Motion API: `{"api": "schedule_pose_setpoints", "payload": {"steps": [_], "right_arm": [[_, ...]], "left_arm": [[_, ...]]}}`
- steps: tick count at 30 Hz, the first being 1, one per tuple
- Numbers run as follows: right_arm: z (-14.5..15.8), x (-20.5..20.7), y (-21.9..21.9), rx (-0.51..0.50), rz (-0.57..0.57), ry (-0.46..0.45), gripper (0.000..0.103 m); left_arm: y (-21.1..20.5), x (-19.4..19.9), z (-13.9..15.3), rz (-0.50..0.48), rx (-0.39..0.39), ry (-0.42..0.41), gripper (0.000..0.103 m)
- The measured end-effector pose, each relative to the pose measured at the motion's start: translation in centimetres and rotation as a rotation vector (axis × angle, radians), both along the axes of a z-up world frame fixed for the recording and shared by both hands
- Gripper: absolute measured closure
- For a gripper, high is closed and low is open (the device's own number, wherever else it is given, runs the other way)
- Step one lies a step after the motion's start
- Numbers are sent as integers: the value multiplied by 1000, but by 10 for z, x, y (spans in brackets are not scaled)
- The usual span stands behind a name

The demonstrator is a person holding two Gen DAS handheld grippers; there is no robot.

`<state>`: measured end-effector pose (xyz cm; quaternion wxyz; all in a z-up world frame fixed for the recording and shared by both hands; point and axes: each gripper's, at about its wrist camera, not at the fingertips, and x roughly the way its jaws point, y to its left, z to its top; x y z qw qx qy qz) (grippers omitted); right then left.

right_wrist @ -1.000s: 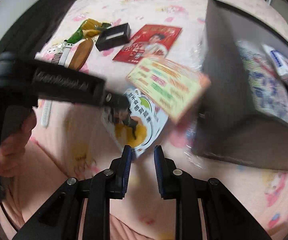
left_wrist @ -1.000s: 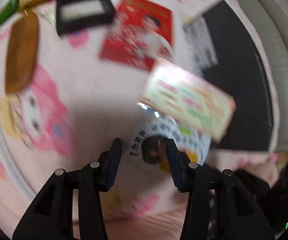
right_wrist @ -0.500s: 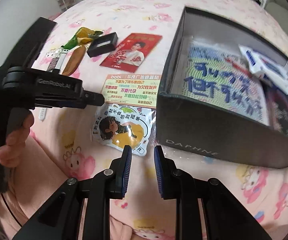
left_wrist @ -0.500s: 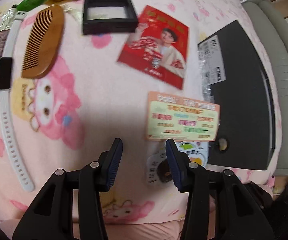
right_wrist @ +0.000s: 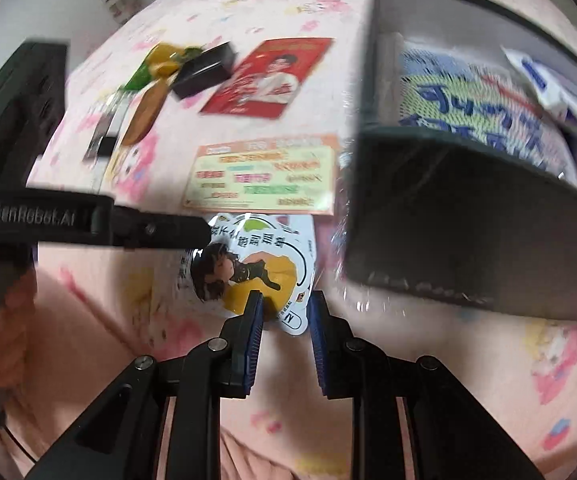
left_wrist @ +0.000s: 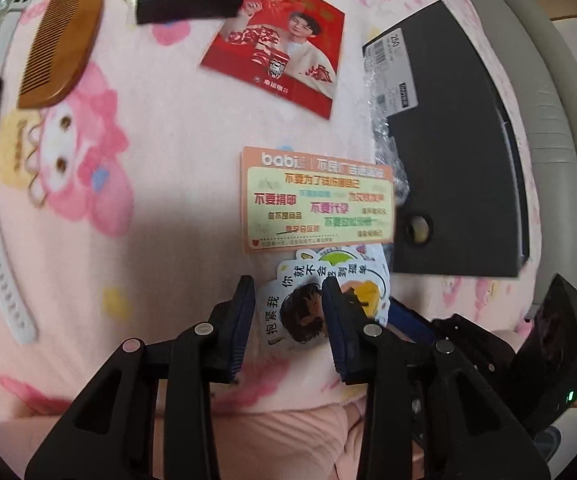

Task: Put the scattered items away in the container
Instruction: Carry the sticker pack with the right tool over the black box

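Pink blanket [left_wrist: 168,200] lay beneath; your left gripper [left_wrist: 288,304] and right gripper [right_wrist: 284,312], both parted and empty, straddled the sticker [left_wrist: 308,300]; next: pinch it, carry to the box [right_wrist: 468,240].

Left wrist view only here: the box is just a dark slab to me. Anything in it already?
Observer: Yes. The box is open-topped and holds a sheet with blue lettering.
Operator: Anything else in there?
Observer: A white packet lies toward its far right side.
Operator: Where's the right tool?
Observer: The right tool is open, with its fingers on either side of the near edge of the cartoon sticker. I can't tell if they touch it.
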<state>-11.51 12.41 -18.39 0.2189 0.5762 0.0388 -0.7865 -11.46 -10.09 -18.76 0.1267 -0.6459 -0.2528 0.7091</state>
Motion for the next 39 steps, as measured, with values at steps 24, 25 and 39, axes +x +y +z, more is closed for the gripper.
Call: {"api": "schedule_pose_setpoints", "payload": {"steps": [24, 25, 39], "right_arm": [[-25, -5, 10, -139, -45, -38, 77], [-20, -3, 10, -146, -42, -25, 79], [112, 13, 33, -288, 39, 239, 82]], "left_arm": [[-1, 21, 8, -3, -42, -13, 65], [-4, 24, 13, -1, -43, 4, 68], [88, 5, 108, -26, -13, 330, 69]]}}
